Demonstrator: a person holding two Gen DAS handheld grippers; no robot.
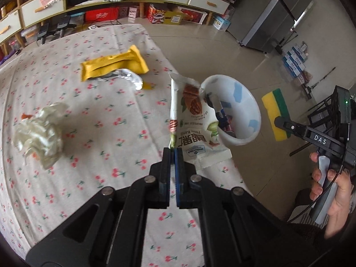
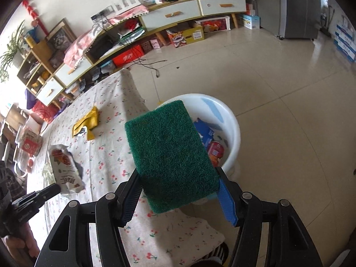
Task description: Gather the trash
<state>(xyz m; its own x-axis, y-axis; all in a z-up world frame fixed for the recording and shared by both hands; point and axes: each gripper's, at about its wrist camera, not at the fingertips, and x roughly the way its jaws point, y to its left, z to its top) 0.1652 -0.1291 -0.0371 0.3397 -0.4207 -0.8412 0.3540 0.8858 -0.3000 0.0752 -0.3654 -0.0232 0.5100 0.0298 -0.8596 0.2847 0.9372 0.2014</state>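
My left gripper (image 1: pixel 173 152) is shut on a white nut snack bag (image 1: pixel 193 115) and holds it up at the table's right edge, beside the white bin (image 1: pixel 251 109). The bag also shows in the right wrist view (image 2: pixel 65 169). My right gripper (image 2: pixel 178 180) is shut on a green and yellow sponge (image 2: pixel 171 153), held above the table edge in front of the bin (image 2: pixel 233 133); the sponge also shows in the left wrist view (image 1: pixel 277 113). A yellow wrapper (image 1: pixel 115 65) with foil and a crumpled white tissue (image 1: pixel 40 133) lie on the cherry-print tablecloth (image 1: pixel 100 155).
The bin stands on the tiled floor right of the table and holds several wrappers (image 2: pixel 213 149). A long low cabinet (image 1: pixel 66 9) with boxes under it runs along the far wall. A grey fridge (image 1: pixel 271 15) stands at the far right.
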